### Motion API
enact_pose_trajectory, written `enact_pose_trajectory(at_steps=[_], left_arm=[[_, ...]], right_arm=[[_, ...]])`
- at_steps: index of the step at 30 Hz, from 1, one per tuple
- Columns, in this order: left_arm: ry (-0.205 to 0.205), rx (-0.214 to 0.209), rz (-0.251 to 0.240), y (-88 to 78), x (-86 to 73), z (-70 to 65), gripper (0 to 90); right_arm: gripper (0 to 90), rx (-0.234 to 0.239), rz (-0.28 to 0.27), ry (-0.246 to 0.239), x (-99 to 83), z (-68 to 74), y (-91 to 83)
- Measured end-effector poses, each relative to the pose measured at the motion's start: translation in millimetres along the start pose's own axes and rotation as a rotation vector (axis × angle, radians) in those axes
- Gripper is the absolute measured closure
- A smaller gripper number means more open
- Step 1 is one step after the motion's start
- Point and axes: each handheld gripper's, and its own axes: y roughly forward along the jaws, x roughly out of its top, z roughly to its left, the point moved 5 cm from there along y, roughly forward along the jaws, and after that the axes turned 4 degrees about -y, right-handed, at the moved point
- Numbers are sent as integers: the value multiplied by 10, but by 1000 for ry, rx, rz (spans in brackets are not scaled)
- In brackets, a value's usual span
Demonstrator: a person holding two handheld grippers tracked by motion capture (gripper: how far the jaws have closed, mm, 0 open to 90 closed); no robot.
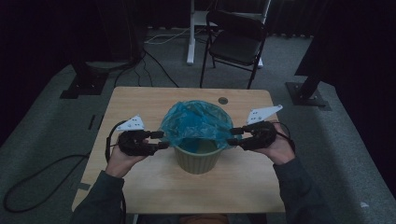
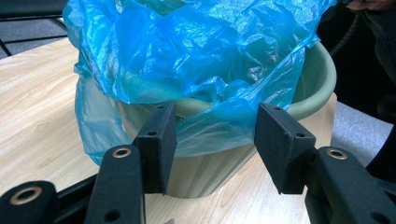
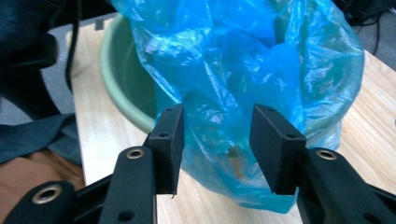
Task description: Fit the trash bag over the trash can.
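Light wooden table (image 1: 140, 100) bearing a green ribbed bin (image 1: 198, 157) at its centre, black folding chair (image 1: 236, 39) behind in the high view, blue plastic bag (image 1: 196, 122) draped over the bin's rim, left gripper (image 2: 215, 140) and right gripper (image 3: 215, 142) flanking it, gripper views showing both jaw pairs apart with loose bag film between, unclamped.

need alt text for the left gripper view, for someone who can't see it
A crumpled translucent blue plastic bag sits in a pale green ribbed plastic bin on a light wooden table, its edge draped over the rim. The left gripper faces the bin with its two black jaws apart; bag film and the bin's wall show in the gap, and the pads do not press on the film.
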Motion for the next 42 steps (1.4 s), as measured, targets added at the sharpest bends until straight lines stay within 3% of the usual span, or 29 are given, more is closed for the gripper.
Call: enact_pose_trajectory(at_steps=[7, 9, 10, 11, 18, 31, 42], left_arm=[[16, -2, 7, 47, 16, -1, 570], [14, 7, 3, 49, 27, 12, 651], [14, 7, 3, 49, 27, 12, 681], [17, 8, 2, 50, 28, 10, 715], [33, 11, 12, 60, -17, -24, 879], [25, -34, 55, 181, -206, -110, 891], [34, -63, 95, 364, -263, -183, 891]], right_arm=[[532, 7, 20, 2, -17, -12, 63], [645, 4, 18, 9, -21, -25, 58], [645, 4, 18, 9, -21, -25, 58], [723, 7, 18, 13, -32, -28, 45], [879, 34, 34, 21, -143, 6, 37], [897, 118, 1, 42, -262, 102, 78], [897, 180, 62, 25, -331, 202, 266]])
